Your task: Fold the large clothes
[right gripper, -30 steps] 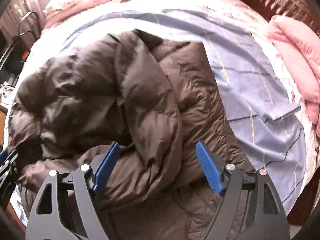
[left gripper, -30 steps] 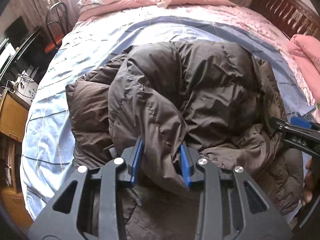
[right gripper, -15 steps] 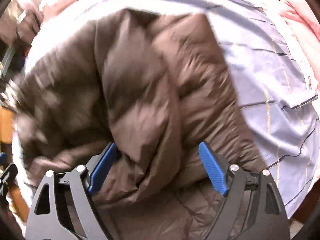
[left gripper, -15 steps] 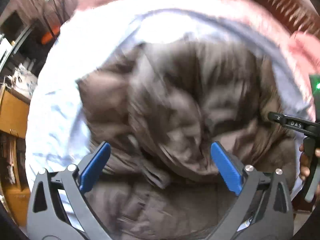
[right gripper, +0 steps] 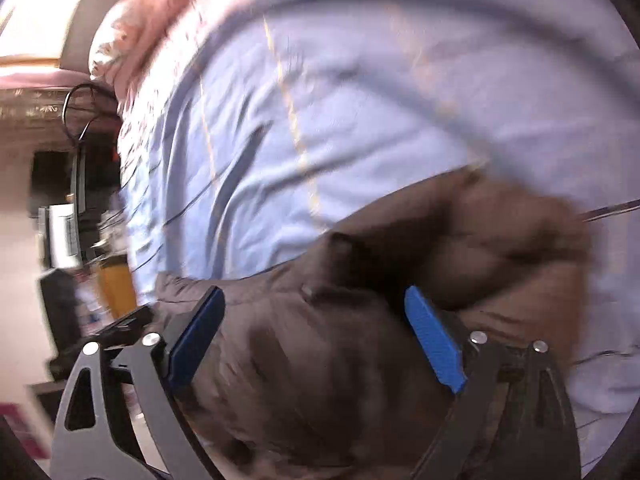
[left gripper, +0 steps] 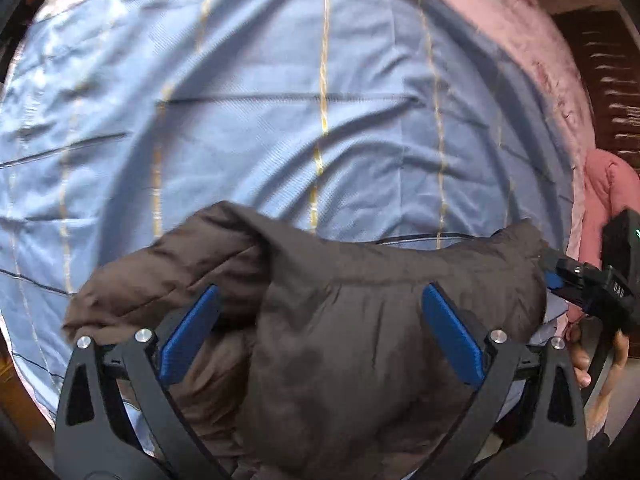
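A dark brown puffer jacket lies bunched on the blue sheet at the near edge of the bed; it also fills the lower part of the right wrist view. My left gripper is open, its blue pads spread wide with jacket fabric lying between them. My right gripper is open too, over a padded fold of the jacket. The right gripper's body shows at the right edge of the left wrist view, next to the jacket's right end. The right wrist view is motion-blurred.
The blue sheet with yellow stripes covers the bed beyond the jacket. A pink quilt lies along the far right, with the dark wooden bed frame behind it. Furniture and a chair stand off the bed's left side.
My left gripper let go of the jacket fold and opened wide. Both grippers moved and tilted, so the jacket now sits low in both views with more sheet showing.
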Available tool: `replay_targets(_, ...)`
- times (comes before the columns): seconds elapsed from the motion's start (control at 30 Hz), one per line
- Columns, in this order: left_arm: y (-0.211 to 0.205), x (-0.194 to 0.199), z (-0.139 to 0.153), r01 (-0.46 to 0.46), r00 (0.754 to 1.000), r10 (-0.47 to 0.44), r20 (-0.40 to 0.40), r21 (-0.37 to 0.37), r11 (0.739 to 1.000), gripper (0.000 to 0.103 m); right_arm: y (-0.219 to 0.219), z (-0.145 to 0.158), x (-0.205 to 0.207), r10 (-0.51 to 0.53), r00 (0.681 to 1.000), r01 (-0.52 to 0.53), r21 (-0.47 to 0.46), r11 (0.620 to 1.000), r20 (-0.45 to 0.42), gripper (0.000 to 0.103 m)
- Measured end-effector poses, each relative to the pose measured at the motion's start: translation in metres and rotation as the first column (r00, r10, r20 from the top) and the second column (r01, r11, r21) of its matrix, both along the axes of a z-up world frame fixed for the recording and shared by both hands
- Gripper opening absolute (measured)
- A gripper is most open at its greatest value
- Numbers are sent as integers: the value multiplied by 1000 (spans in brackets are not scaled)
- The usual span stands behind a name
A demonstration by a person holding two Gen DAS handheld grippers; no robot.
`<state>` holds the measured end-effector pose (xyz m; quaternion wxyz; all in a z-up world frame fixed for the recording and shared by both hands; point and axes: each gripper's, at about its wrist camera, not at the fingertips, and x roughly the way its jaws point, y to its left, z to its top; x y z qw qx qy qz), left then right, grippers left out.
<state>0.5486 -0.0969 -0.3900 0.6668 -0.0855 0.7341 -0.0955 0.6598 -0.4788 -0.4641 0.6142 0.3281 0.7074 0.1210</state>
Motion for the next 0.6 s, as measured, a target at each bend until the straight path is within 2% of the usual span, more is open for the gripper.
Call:
replay_targets(0.07, 1, 1, -25, -62, 995, 56, -87, -65, 996, 101, 10, -18, 5, 18, 997, -20, -15, 1000, -81, 94)
replay_targets(0.13, 8, 1, -50, -171, 974, 148, -174, -124, 977, 101, 20, -29, 2, 31, 993, -30, 12, 999, -111, 93)
replay_targets(0.17, 11, -1, -59, -206, 965, 175, -194, -153, 966, 93, 21, -33, 1, 30, 993, -27, 28, 999, -115, 83)
replay_targets(0.2, 13, -3, -65, -223, 961, 189, -200, -164, 961, 72, 23, -33, 0, 24, 994, -20, 42, 999, -105, 66)
replay_targets(0.23, 14, -5, -68, -224, 961, 191, -201, -158, 962, 68, 23, -32, 0, 27, 995, -23, 42, 999, -98, 60)
replay_targets(0.27, 13, -8, -69, -221, 963, 188, -194, -168, 961, 54, 24, -29, -1, 36, 996, -33, 35, 999, -80, 48)
replay_targets(0.3, 11, -9, -67, -214, 966, 181, -182, -183, 960, 41, 24, -26, -1, 40, 997, -38, 39, 999, -62, 38)
replay_targets(0.37, 6, -8, -54, -185, 978, 166, -123, -168, 968, 26, 24, -13, -1, 46, 999, -45, 27, 999, -14, 29)
replay_targets(0.4, 5, -6, -45, -179, 982, 165, -95, -167, 970, 21, 29, -1, 2, 70, 997, -70, -9, 998, 31, 25)
replay_targets(0.5, 3, 4, -6, -176, 983, 183, 27, -161, 971, 19, 39, 39, 13, 112, 979, -97, -92, 991, 168, 22)
replay_targets(0.53, 5, 7, 7, -182, 979, 195, 57, -174, 968, 19, 42, 48, 17, 103, 974, -87, -89, 992, 200, 22)
replay_targets(0.6, 12, 12, 44, -171, 962, 214, 171, -234, 957, 19, 41, 74, 23, 89, 947, -69, -76, 995, 309, 22)
